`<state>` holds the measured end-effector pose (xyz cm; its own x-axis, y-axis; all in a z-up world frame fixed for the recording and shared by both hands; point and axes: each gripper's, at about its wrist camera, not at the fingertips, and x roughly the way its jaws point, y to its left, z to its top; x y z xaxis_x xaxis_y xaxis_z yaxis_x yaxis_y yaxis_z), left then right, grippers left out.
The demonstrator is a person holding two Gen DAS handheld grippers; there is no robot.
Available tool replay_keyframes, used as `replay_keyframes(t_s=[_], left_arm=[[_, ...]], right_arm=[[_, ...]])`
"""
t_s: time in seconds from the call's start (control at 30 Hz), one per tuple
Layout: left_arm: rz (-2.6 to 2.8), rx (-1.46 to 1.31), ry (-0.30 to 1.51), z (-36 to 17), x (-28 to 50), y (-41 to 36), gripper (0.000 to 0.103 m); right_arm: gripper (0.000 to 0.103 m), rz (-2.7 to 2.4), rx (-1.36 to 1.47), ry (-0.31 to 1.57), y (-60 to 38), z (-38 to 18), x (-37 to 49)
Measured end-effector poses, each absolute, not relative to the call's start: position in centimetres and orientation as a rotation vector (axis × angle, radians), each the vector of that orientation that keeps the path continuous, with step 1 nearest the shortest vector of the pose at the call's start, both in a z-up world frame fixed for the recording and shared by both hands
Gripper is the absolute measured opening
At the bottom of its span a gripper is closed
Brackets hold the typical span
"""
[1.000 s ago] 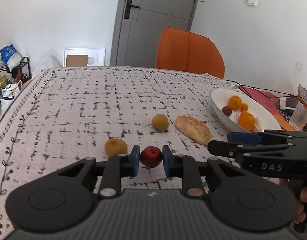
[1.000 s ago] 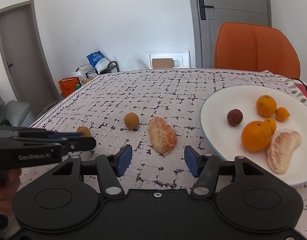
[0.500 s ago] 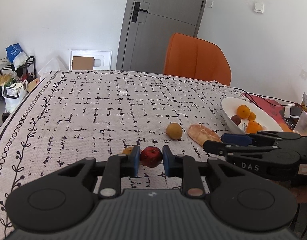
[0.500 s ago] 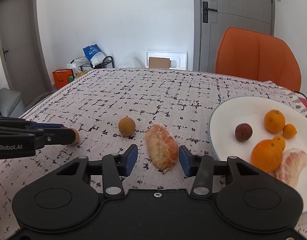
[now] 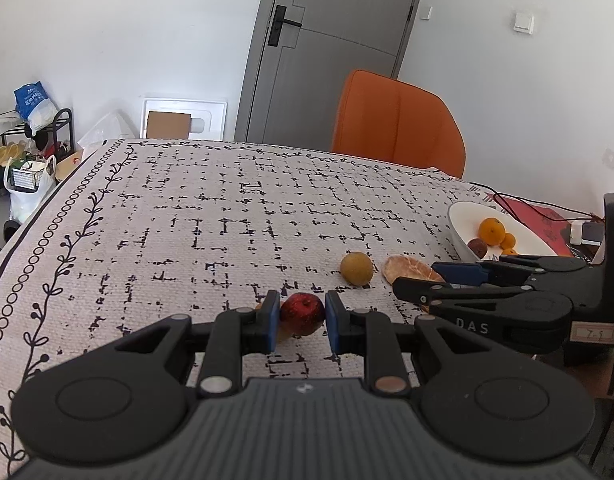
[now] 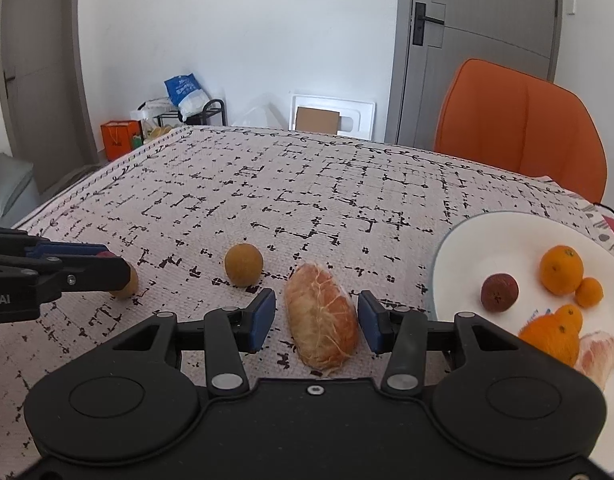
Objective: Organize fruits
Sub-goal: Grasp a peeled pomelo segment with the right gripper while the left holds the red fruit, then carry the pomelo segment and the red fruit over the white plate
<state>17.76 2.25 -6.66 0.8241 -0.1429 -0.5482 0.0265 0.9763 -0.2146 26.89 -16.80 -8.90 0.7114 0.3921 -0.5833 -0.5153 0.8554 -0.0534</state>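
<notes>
My left gripper (image 5: 299,320) is shut on a small red fruit (image 5: 302,312) just above the patterned tablecloth. My right gripper (image 6: 315,320) straddles a peeled pomelo segment (image 6: 321,320) lying on the cloth. Its blue pads (image 6: 263,316) stand on either side, with a sliver of cloth still showing by the left pad. A round yellow-brown fruit (image 6: 243,265) sits just beyond the segment. A second small one (image 6: 127,284) is half hidden behind the left gripper (image 6: 115,264). The white plate (image 6: 507,232) on the right holds oranges, a dark red fruit and another peeled segment.
An orange chair (image 6: 519,128) stands behind the table's far edge, with a grey door (image 6: 479,20) beyond it. Cables and a red mat (image 5: 547,220) lie past the plate. Bags and a rack (image 5: 31,152) sit on the floor at the left.
The right gripper has moved forward until the peeled segment lies between its fingers, and its jaws have narrowed. The left gripper keeps its grip on the red fruit.
</notes>
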Motion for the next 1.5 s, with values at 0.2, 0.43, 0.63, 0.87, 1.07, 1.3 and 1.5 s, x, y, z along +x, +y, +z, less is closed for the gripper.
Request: replay_keyframes(t_s=[0.2,0.43,0.63,0.87,1.07,1.3,1.5], left_arm=[[-0.069,-0.214,0.591,-6.5,17.6,2.6,0.023],[-0.063,-0.210,0.585,-6.3,17.2,2.5,0.023],[-0.077,-0.196,0.578,-6.0,17.1,1.6,0.022],[-0.107,-0.183,0.557,-5.2,17.0,0.5,0.022],[-0.129,-0.153,0.555,-4.6,17.6,-0.8,0.023],[-0.159,-0.129,0.545,-4.0,18.1,-2.7,0.022],[-0.184,-0.108,0.542,-3.7,18.9,-4.3,0.023]], right_arm=[[0.037,0.504,-0.277,0.608,-16.4,-8.9,26.4],[0.031,0.560,-0.206,0.649,-17.5,-8.7,25.4],[0.029,0.568,-0.152,0.642,-18.7,-8.1,24.2],[0.029,0.566,-0.115,0.629,-20.1,-7.2,23.4],[0.029,0.548,-0.069,0.577,-21.7,-5.8,22.8],[0.029,0.523,0.002,0.553,-24.4,-4.9,23.0],[0.029,0.477,0.018,0.539,-26.3,-4.8,23.2]])
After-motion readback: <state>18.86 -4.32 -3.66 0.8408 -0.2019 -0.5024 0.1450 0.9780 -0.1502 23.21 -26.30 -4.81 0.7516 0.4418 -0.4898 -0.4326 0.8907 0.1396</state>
